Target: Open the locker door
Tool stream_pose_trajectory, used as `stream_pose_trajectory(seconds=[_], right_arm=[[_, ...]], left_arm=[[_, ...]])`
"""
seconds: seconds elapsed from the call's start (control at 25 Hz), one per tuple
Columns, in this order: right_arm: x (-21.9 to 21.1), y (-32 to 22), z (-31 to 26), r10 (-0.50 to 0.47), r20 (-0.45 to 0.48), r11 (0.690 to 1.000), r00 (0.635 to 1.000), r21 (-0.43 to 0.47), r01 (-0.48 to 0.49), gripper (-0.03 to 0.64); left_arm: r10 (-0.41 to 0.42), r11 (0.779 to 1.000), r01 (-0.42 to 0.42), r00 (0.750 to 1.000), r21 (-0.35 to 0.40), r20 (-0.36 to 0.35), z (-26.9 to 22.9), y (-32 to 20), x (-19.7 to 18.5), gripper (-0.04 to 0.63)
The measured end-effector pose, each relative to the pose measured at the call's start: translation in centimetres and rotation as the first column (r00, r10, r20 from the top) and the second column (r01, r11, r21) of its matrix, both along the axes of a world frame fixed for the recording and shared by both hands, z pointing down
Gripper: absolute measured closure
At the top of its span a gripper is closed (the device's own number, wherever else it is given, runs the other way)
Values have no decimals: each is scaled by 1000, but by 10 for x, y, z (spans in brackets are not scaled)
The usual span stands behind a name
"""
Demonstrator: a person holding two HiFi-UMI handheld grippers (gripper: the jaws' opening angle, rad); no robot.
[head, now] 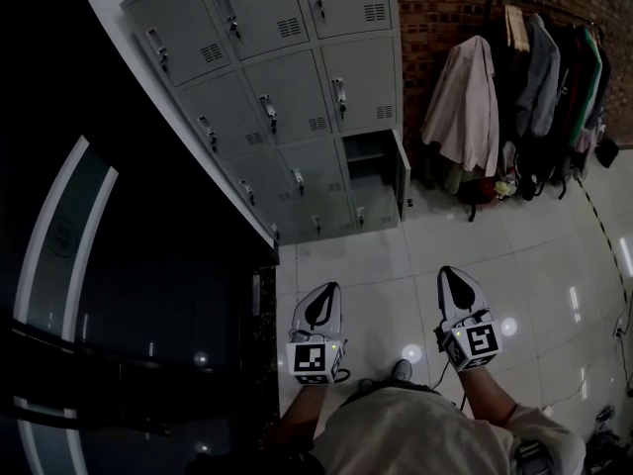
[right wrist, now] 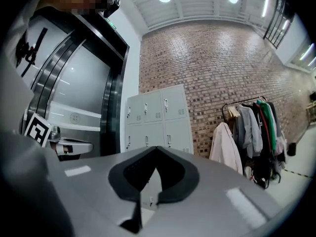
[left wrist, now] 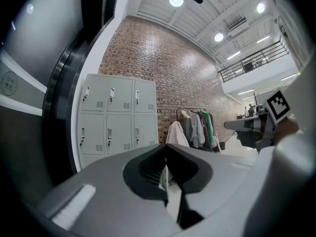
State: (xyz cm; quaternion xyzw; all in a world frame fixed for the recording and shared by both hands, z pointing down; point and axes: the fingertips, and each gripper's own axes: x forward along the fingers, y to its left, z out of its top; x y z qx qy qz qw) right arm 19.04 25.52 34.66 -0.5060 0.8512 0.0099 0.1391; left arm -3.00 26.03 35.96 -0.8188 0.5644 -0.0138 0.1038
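Note:
A bank of grey lockers point(head: 287, 87) stands against the wall ahead, and also shows in the left gripper view point(left wrist: 118, 117) and the right gripper view point(right wrist: 155, 117). One locker door point(head: 401, 171) in the right column, one row above the bottom, hangs open beside its bare compartment point(head: 366, 161); the other doors are closed. My left gripper point(head: 332, 287) and right gripper point(head: 448, 271) are held side by side over the floor, well short of the lockers. Both are shut with nothing between the jaws, as each gripper's own view shows for the left gripper point(left wrist: 165, 147) and the right gripper point(right wrist: 156, 148).
A clothes rack point(head: 534, 87) with several jackets stands against the brick wall to the right of the lockers. A dark glass wall point(head: 119, 265) runs along the left. The white tiled floor point(head: 396, 265) lies between me and the lockers. A cable point(head: 603, 226) trails at the far right.

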Motion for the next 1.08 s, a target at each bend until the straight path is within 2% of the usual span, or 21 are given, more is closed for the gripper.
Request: stream_pose_trajectory(seconds=[0.12, 0.28, 0.4, 0.72, 0.8, 0.92, 1.0, 1.08], right_arm=[[-6, 13, -11, 9, 0, 1000, 1000, 23, -9, 617], [-14, 38, -5, 6, -37, 998, 999, -65, -8, 617], [-9, 45, -8, 29, -19, 1000, 999, 5, -29, 617], [-10, 57, -6, 38, -37, 999, 999, -35, -39, 617], [-13, 59, -4, 35, -47, 997, 998, -71, -38, 617], [-10, 62, -7, 50, -41, 998, 998, -22, -51, 617], [-6, 62, -10, 53, -38, 998, 998, -17, -53, 617], [-3, 60, -13, 52, -32, 998, 998, -19, -53, 617]], left_arm=[[-3, 1000, 3, 1000, -7, -9, -4, 13, -9, 518], [16, 1000, -17, 1000, -24, -13, 0, 30, -14, 518], [25, 999, -25, 1000, -33, -6, 6, 38, -14, 517], [35, 998, -35, 999, -43, 4, 7, 44, -17, 512], [40, 998, -40, 999, -48, 2, 10, 43, -16, 479], [55, 997, -55, 998, -52, -6, 11, 47, -13, 472], [62, 997, -63, 998, -52, -13, 6, 47, -7, 443], [66, 997, -67, 998, -50, -20, 1, 45, -1, 442]])
